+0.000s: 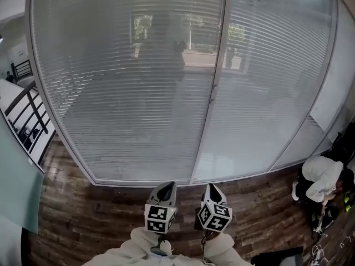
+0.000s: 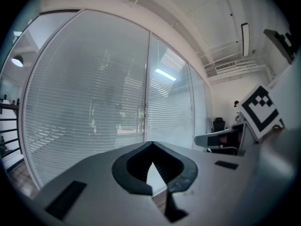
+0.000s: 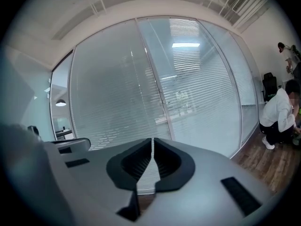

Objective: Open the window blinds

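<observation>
Head view: lowered window blinds (image 1: 138, 93) fill 12 o'clock; left gripper (image 1: 162, 188) and right gripper (image 1: 213, 190) at 6 o'clock, apart from them.
Left gripper view: jaws together, empty.
Right gripper view: jaws together, empty; crouching person (image 3: 277, 113) at 3 o'clock.

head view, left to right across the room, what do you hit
black railing → left blind panel → window post → right blind panel → crouching person in white
</observation>
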`<state>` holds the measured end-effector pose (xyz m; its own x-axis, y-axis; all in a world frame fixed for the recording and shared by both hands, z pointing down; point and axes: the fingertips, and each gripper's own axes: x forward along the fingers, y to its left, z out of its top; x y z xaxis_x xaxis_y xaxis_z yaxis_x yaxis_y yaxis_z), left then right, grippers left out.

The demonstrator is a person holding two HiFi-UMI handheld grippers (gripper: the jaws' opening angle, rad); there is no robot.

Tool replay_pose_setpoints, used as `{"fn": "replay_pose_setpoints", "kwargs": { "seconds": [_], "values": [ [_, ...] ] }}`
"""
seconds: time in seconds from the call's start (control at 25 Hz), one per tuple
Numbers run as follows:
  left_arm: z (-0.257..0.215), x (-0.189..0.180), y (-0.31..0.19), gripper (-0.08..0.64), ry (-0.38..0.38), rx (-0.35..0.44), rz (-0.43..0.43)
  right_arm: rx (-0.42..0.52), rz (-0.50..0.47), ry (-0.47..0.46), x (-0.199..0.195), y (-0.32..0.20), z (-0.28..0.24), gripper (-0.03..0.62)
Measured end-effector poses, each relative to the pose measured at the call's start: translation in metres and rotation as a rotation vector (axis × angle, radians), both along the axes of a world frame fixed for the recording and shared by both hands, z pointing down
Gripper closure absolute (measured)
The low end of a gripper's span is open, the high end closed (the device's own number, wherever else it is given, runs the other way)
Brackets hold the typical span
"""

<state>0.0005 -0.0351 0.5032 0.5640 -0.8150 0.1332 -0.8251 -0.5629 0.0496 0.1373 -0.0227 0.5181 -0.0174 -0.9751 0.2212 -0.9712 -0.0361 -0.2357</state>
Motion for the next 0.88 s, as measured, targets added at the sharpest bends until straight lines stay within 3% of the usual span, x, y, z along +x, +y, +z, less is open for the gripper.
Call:
{"fn": "replay_pose_setpoints", "kwargs": {
  "seconds": [0.28,0.56,0.88],
  "values": [
    [-0.001,-0.004,-0.075,0.56,-0.005,0.022,0.015,-0.003,0.011,0.01,-0.005,-0.078,0.006,0.578],
    [0.004,-0.007,-0.126,0.56,-0.017,-0.014,0.012,-0.051,0.051,-0.008,0.009,-0.122,0.017,0.578],
    [0.012,-0.006,-0.175,0.56,-0.011,-0.024,0.003,-0.022,0.089,0.016,0.03,-0.177,0.008,0.578]
  ]
}}
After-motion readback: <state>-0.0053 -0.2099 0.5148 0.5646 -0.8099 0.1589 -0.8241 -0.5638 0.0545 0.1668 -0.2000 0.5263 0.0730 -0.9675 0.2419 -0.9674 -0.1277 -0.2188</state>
